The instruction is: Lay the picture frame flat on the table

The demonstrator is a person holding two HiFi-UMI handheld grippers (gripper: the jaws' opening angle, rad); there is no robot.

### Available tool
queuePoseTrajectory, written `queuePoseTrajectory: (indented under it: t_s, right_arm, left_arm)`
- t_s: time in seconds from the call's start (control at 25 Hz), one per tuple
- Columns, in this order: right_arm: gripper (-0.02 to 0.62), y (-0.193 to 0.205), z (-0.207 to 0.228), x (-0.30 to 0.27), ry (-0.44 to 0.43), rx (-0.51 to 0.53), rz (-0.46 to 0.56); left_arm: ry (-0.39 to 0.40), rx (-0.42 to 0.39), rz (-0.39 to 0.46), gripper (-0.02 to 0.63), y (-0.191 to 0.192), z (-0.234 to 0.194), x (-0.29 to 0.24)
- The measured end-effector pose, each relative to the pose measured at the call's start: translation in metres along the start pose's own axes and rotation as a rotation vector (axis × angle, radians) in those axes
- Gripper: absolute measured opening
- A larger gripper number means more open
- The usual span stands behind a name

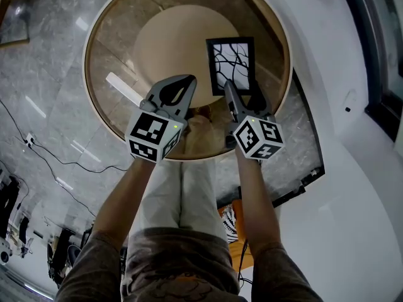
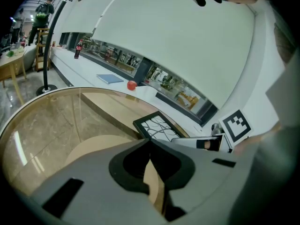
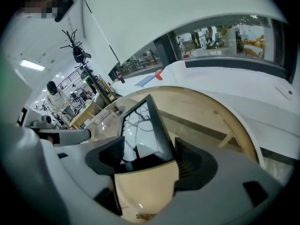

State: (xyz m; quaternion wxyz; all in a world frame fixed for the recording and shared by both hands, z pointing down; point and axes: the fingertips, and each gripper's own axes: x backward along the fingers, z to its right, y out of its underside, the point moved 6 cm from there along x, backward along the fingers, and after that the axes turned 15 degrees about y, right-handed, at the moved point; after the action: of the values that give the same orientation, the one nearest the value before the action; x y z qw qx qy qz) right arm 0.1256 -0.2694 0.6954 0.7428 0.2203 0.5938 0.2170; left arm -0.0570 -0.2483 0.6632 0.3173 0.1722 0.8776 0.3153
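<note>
- A black rectangular picture frame (image 1: 231, 66), its white print showing dark branching lines, is lying flat on the round table (image 1: 101, 55). The table's clear glass top is sitting inside a wooden rim, over a smooth beige disc.
- The right gripper (image 3: 149, 149) is standing with its jaws spread. The frame's near corner is sitting between them, unpinched.
- The left gripper (image 2: 150, 142) is hovering with its jaws pressed together, pinching nothing.
- A white strip (image 1: 123, 89) is running behind the left gripper, which is partly hiding it; what it is cannot be made out.
</note>
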Motion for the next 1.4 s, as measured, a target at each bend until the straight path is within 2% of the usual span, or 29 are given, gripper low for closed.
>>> queuePoseTrajectory:
  t_s: [0.36,0.72,0.8,0.88,1.04,1.12,1.4]
  right_arm:
    - [0.334,0.001,0.002,0.007,0.019,-0.009,-0.012]
    - [0.329,-0.008,0.001,0.02,0.014,-0.005,0.022]
    - [0.3,-0.011,0.0,0.025,0.01,-0.001,0.026]
    - [0.202,-0.015,-0.002,0.034,0.007,0.003,0.035]
    - [0.085,-0.025,-0.012,0.058,-0.008,0.013,0.042]
    - [0.046,-0.031,-0.018,0.072,-0.017,0.015,0.039]
    - [0.02,-0.049,-0.04,0.128,-0.05,0.048,0.038]
  left_arm:
    - [0.008,0.002,-0.001,0.017,-0.005,0.001,0.002]
    - [0.016,-0.007,0.0,0.018,-0.011,0.008,0.009]
    - [0.016,-0.01,0.004,0.018,-0.014,0.012,0.012]
    - [0.018,-0.013,0.007,0.018,-0.019,0.017,0.017]
    - [0.015,-0.009,0.008,0.018,-0.032,0.034,0.032]
    - [0.014,-0.006,0.006,0.018,-0.037,0.045,0.041]
    - [-0.001,0.007,0.006,0.018,-0.061,0.085,0.08]
